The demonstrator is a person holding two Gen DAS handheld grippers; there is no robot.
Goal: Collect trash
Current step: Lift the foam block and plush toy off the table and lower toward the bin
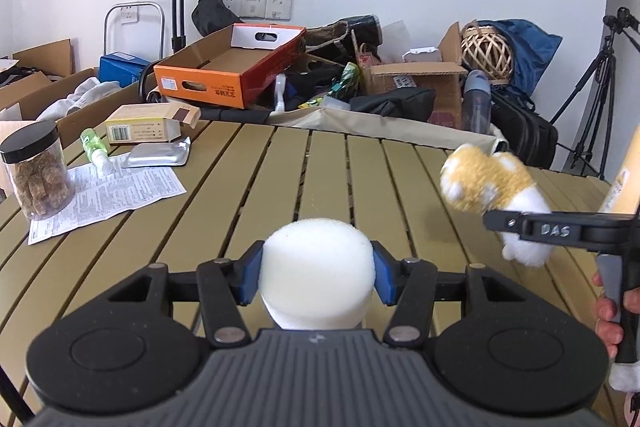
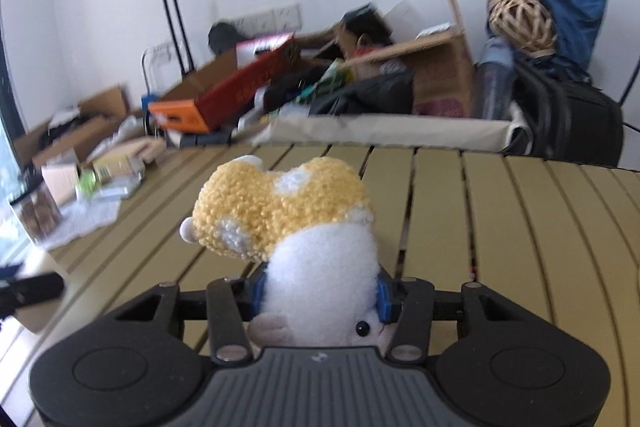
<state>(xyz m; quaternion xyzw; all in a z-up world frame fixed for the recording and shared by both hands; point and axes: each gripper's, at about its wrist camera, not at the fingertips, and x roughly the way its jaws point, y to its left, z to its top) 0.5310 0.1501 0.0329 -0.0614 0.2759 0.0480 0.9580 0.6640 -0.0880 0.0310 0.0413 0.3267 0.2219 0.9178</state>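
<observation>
Left gripper clamped on a white foam cylinder; right gripper clamped on a plush toy, both above the slatted table. Both loads appear light and compressible, best held mid-body. Beyond lie a leaflet and foil pack.

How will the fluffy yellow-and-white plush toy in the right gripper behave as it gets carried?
The yellow-and-white plush toy probably squashes: its white body narrows between the right gripper's blue pads. Its yellow top overhangs unsupported, so it may flop or wobble. Fuzzy fabric likely resists slipping, and it looks light.
</observation>
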